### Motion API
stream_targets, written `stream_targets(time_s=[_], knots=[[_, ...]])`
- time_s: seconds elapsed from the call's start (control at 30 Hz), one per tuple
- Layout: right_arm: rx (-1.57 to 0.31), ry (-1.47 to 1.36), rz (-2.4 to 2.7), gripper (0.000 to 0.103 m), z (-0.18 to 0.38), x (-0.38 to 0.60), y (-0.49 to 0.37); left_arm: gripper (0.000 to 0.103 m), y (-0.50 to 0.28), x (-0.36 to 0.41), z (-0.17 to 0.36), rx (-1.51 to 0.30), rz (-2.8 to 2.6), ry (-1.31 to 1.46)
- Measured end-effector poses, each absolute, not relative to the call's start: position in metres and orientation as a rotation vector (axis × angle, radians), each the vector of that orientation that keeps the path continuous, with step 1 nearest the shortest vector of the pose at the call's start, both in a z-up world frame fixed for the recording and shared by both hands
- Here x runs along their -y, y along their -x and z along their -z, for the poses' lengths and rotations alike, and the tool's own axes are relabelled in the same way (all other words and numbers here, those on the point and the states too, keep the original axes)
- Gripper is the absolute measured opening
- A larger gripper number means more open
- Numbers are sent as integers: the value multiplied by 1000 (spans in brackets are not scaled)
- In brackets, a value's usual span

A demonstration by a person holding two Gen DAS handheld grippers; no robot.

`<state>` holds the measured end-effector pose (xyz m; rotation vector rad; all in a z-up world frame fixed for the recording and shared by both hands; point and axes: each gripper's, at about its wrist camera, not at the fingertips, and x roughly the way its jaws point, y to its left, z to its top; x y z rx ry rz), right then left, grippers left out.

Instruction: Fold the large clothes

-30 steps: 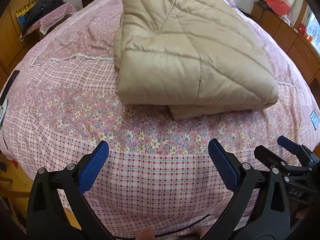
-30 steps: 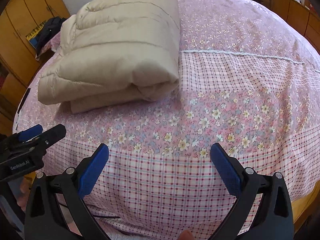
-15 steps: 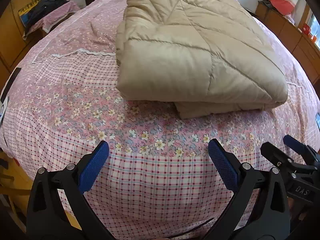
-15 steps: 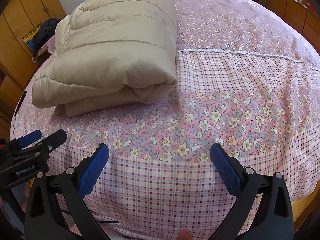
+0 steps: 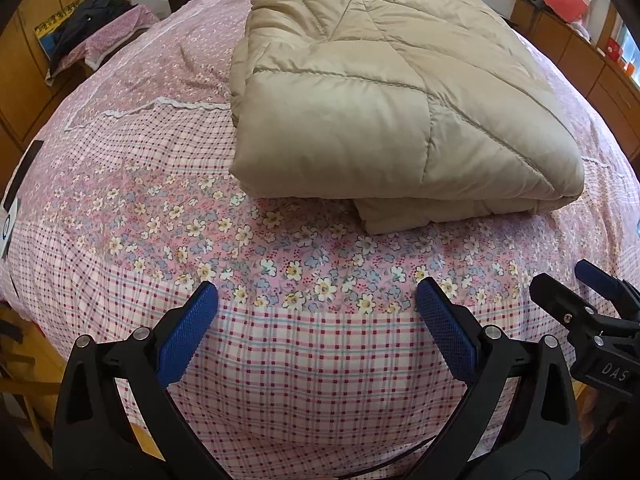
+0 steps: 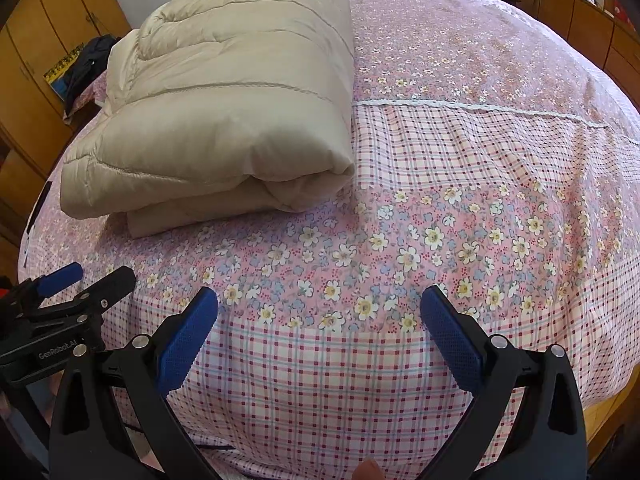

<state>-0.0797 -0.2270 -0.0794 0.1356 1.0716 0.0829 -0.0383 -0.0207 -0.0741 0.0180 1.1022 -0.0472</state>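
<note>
A beige quilted garment (image 5: 384,92) lies folded into a thick stack on the bed, with a lower layer sticking out under its near edge. From the right wrist it shows as the same beige stack (image 6: 224,112) at the upper left. My left gripper (image 5: 316,300) hangs open over the bed's near part, short of the stack and holding nothing. My right gripper (image 6: 318,304) is open too, to the right of the stack and clear of it. Each gripper shows in the other's view: the right gripper (image 5: 580,284) and the left gripper (image 6: 88,280).
The bed carries a pink flowered and checked cover (image 5: 280,360). Wooden wardrobes (image 6: 36,60) stand on the left, with dark clothes (image 5: 88,16) piled on a side table. Wooden cabinets (image 5: 580,52) line the right wall. The bed's near edge drops away below the grippers.
Both grippers have moved forward toward the folded garment, which now looks larger and closer. Their jaws have stayed open.
</note>
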Motion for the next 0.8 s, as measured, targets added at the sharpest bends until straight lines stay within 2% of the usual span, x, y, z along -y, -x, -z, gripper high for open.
stream_targets(time_s=[0.8], knots=[[-1073, -139, -85, 97, 79, 228, 78, 99, 38, 18, 75, -1098, 49, -19]])
